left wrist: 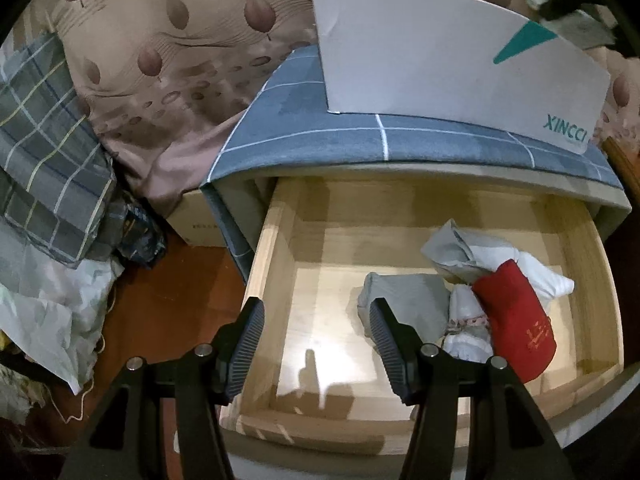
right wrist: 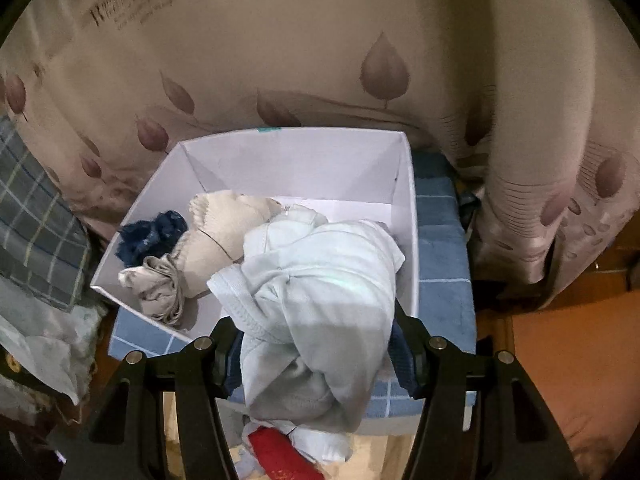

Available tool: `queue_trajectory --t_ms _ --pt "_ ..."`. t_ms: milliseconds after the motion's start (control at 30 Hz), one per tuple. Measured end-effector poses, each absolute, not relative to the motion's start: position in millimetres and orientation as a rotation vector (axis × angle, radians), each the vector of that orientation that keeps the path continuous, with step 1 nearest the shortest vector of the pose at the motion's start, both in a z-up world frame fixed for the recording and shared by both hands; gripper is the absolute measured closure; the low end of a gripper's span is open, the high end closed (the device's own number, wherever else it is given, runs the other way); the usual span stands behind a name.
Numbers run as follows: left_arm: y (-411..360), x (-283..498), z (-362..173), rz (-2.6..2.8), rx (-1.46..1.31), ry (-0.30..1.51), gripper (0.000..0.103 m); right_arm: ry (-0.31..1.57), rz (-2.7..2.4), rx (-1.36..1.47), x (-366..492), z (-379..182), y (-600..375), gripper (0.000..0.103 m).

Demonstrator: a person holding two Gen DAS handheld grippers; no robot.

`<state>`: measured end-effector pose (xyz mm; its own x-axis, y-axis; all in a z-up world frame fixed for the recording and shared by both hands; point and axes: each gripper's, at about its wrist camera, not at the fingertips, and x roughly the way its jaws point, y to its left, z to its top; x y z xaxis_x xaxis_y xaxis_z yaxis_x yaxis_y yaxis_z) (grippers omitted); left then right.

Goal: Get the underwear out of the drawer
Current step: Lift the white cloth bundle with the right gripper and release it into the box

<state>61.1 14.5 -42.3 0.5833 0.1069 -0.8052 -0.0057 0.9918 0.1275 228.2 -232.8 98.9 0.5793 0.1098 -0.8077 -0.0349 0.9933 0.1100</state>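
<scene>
Our right claw (right wrist: 316,354) holds pale underwear (right wrist: 320,312) over the white box (right wrist: 408,208), ready to drop it in. Our left claw (left wrist: 316,344) waits wide open above the drawer (left wrist: 276,248), near the red pair (left wrist: 516,316).

A blue checked nightstand top (left wrist: 420,140) carries a white box (left wrist: 440,64). Below, the open wooden drawer (left wrist: 280,264) holds grey, white and red underwear (left wrist: 512,312).

Left gripper (left wrist: 318,338) spread wide with nothing between its ribbed pads (left wrist: 248,344), tilted downward; right gripper (right wrist: 316,346) clamped from both sides on a bundle of pale cloth (right wrist: 320,304), its fingertips mostly hidden behind the fabric, held aloft.
</scene>
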Motion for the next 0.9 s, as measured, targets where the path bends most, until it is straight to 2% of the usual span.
queue_trajectory --t_ms 400,667,800,833,900 --pt "17 61 -42 0.062 0.094 0.951 0.047 1.046 0.052 0.040 259 59 -216 0.045" --pt "17 61 -42 0.063 0.097 0.952 0.047 1.049 0.050 0.004 259 57 -209 0.037" --pt "18 61 -43 0.062 0.090 0.957 0.047 1.030 0.059 0.003 253 64 -209 0.030" --pt "18 60 -43 0.060 0.086 0.958 0.047 1.023 0.067 0.002 252 68 -208 0.025" --pt "18 61 -44 0.064 0.089 0.962 0.047 1.008 0.073 0.001 247 76 -207 0.024"
